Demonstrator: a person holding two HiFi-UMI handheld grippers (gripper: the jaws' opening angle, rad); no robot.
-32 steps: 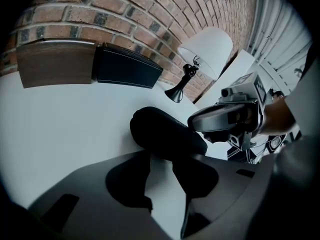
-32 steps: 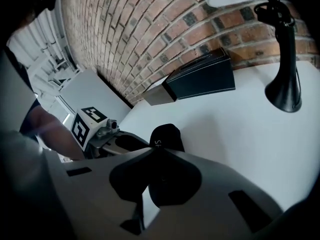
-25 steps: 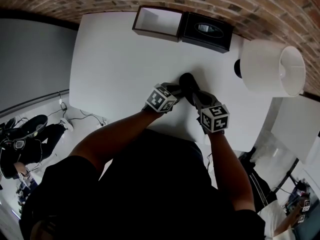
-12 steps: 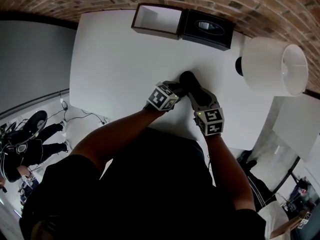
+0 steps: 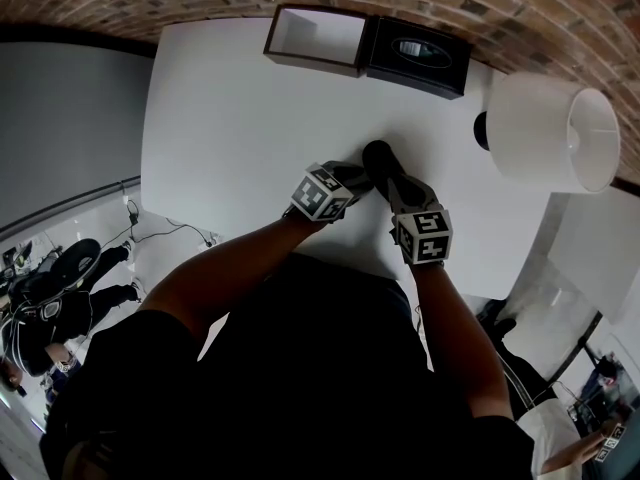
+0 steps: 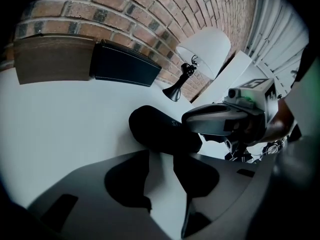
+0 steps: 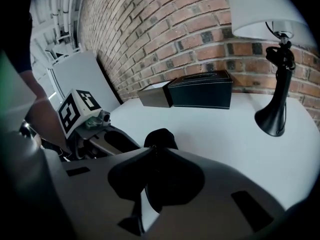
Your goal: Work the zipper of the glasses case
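The black glasses case [image 5: 378,160] lies on the white table [image 5: 230,118], just past both grippers. In the left gripper view the case [image 6: 160,129] runs from the jaw tips off to the left. My left gripper [image 6: 160,154] grips its near end between narrowly parted pads. From the right, my right gripper [image 5: 395,188] reaches the same end. Its jaws have just been closing, and their tips [image 7: 152,149] now meet on a small dark zipper pull at the edge of the case [image 7: 161,136]. The pull is hard to make out.
At the table's far edge stand an open brown box [image 5: 315,40] and a black box [image 5: 415,56]. A white-shaded lamp [image 5: 550,133] on a black base stands at the right. A brick wall runs behind. The table's near edge lies just under my forearms.
The right gripper's marker cube shifted slightly left and came back. The case and the left gripper stayed where they were.
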